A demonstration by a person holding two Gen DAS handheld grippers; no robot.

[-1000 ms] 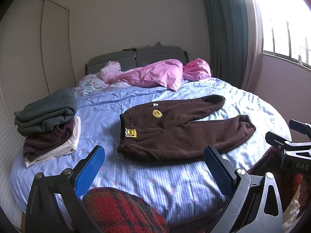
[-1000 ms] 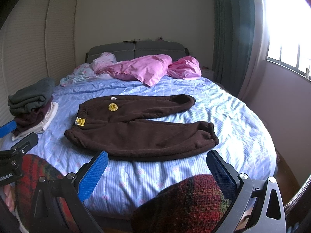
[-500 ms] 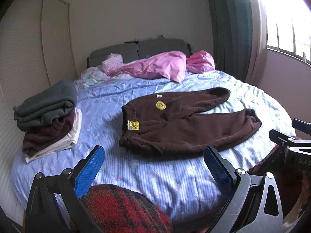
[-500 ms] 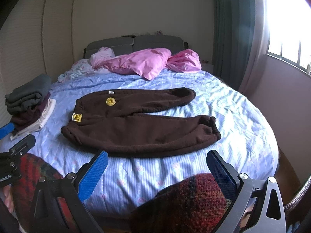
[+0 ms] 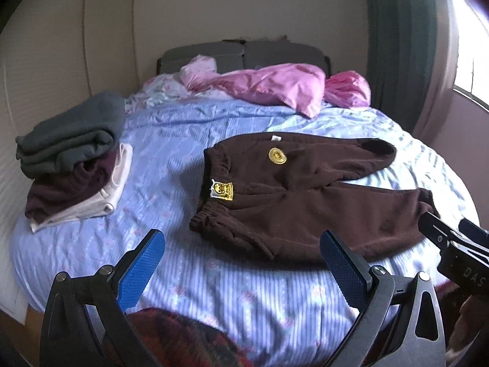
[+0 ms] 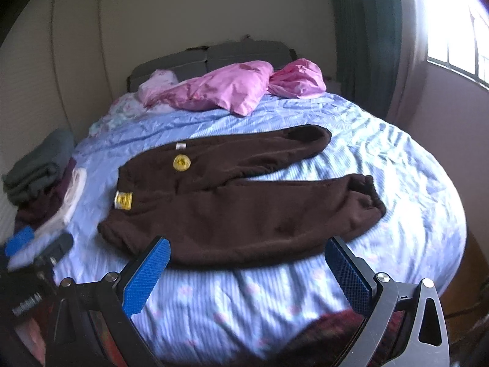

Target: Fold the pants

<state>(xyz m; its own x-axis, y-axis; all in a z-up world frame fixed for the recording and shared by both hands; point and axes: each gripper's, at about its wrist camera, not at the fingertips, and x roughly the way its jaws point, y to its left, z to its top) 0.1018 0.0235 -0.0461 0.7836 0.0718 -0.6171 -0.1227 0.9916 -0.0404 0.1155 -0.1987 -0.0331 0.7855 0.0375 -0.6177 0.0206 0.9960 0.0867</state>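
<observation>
Both grippers have advanced toward the bed (image 5: 244, 299). Brown pants (image 6: 244, 208) lie flat at its centre, unfolded. Left gripper (image 5: 241, 263) and right gripper (image 6: 244, 270) hover near the pants' near edge, fingers apart, empty. Approach step; next: grasp waistband and cuff.

"DAS" on right claw (image 5: 467, 272) body; pants (image 5: 305, 195) labels unreadable.
</observation>
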